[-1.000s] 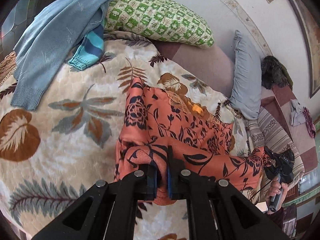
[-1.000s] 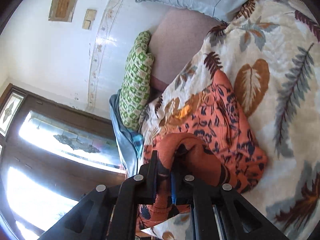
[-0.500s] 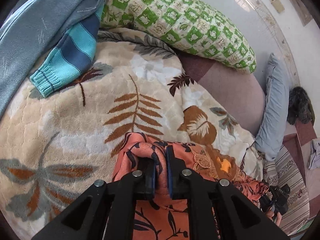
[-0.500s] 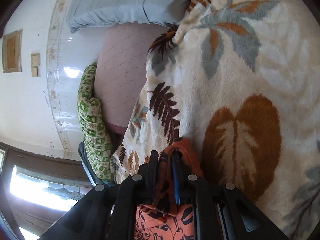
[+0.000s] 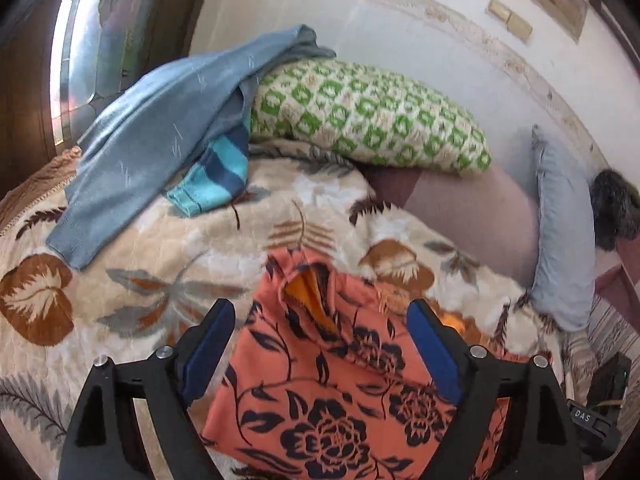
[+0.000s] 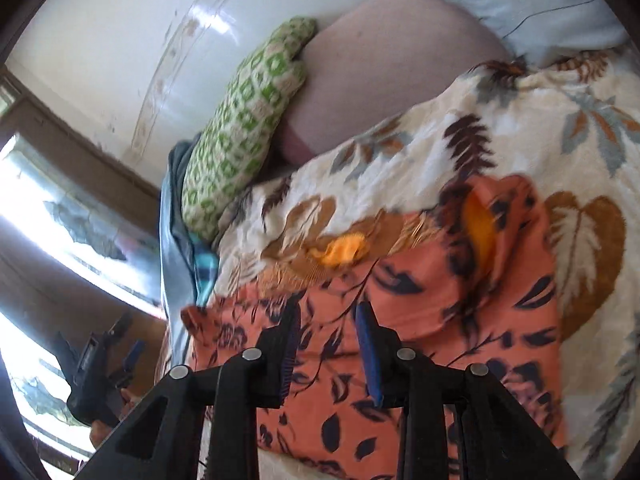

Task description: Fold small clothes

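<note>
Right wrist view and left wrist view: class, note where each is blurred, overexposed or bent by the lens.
Right wrist view: the window is blown out white, the orange floral garment is smeared by motion. Left wrist view: softer blur on the garment's far edge, glare at the window, wall trim curved by the fisheye.

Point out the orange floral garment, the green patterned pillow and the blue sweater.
orange floral garment (image 5: 340, 392): left wrist view, on its flat printed middle.
green patterned pillow (image 5: 368, 120): left wrist view, on its top face.
blue sweater (image 5: 160, 132): left wrist view, on its draped body.
</note>
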Action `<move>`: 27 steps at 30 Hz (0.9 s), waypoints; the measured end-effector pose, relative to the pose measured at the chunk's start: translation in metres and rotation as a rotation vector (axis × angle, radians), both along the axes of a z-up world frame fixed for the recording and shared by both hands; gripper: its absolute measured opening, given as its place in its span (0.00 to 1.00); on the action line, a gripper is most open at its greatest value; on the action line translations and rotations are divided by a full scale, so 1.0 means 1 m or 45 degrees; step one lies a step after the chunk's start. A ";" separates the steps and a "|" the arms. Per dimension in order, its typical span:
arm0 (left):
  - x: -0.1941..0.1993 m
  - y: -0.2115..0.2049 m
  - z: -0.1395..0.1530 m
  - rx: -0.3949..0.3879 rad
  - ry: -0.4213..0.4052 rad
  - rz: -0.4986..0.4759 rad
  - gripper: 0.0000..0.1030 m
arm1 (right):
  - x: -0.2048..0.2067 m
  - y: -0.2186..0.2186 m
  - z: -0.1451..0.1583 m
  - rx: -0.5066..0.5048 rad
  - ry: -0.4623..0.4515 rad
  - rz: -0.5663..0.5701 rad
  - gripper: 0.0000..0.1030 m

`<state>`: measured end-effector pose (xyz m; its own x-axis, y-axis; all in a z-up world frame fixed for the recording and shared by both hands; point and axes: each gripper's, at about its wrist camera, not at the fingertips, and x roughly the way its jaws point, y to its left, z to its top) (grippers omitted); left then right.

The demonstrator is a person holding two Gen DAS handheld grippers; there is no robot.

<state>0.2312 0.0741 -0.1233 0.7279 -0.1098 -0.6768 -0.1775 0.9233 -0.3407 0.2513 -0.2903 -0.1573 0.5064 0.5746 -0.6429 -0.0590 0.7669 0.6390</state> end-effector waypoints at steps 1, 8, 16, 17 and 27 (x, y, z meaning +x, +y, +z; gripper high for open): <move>0.002 -0.006 -0.012 0.006 0.061 -0.029 0.85 | -0.001 0.018 -0.006 -0.048 0.028 0.052 0.31; 0.019 -0.020 -0.058 0.224 0.227 -0.059 0.85 | 0.010 0.086 -0.047 -0.410 0.088 0.165 0.31; 0.068 0.015 -0.071 0.005 0.220 0.013 0.85 | 0.120 0.088 -0.039 -0.526 0.077 0.010 0.31; 0.069 0.021 -0.069 -0.042 0.205 0.033 0.85 | 0.130 0.078 -0.033 -0.489 0.078 -0.031 0.31; 0.062 0.031 -0.053 -0.225 0.093 0.018 0.85 | 0.069 -0.007 0.014 -0.369 -0.023 -0.258 0.31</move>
<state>0.2931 0.1055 -0.1761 0.6797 -0.2219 -0.6991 -0.2204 0.8473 -0.4832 0.3205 -0.2975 -0.1436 0.6040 0.2564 -0.7547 0.1035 0.9136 0.3932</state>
